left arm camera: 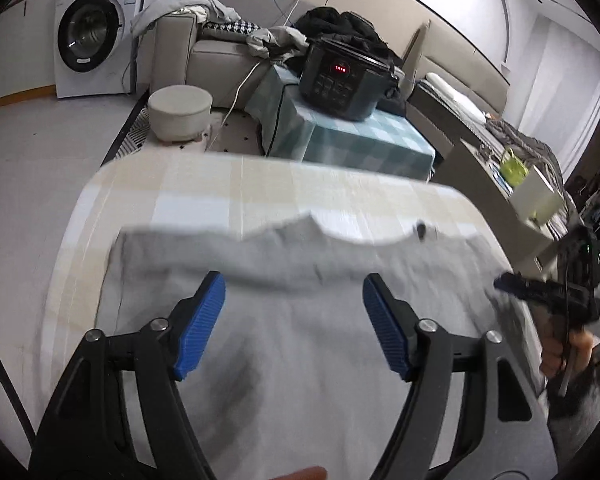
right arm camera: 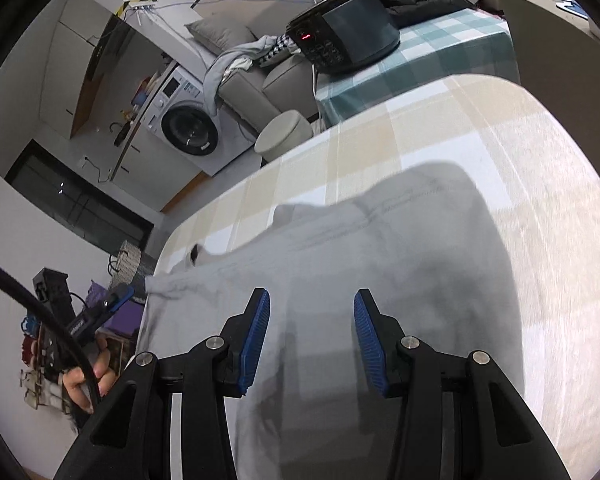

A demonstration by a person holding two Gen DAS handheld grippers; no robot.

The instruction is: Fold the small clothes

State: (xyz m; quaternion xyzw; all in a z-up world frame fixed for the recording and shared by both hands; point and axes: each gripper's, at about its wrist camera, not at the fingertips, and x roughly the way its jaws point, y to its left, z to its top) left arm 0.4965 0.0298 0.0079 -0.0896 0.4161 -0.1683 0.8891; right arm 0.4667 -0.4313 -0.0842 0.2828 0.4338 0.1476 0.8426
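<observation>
A light grey garment [left arm camera: 300, 320], soft knit with a seamed edge and a scalloped upper outline, lies spread flat across the lower centre of both views. It rests on a table [left arm camera: 160, 184] with rounded corners, covered by a smooth cloth checked in beige and white.

The left gripper [left arm camera: 294, 320] occupies the lower centre of the left wrist view. Its jaws stand spread wide, with nothing pinched; the ribbed blue pads [left arm camera: 200, 328] sit on angular black arms above the garment. The frame is motion-blurred.

The right gripper [right arm camera: 310, 332] fills the lower centre of the right wrist view. Its jaws stand moderately apart over the fabric, with no cloth gripped between the pads.

In the upper centre of the left wrist view, a dark, drum-shaped cooker [left arm camera: 346, 80] with a red display sits on a teal checked cloth [left arm camera: 360, 140]. A white front-loading washing machine [left arm camera: 96, 36] stands at upper left, with a round, pale stool [left arm camera: 180, 110] below it.
</observation>
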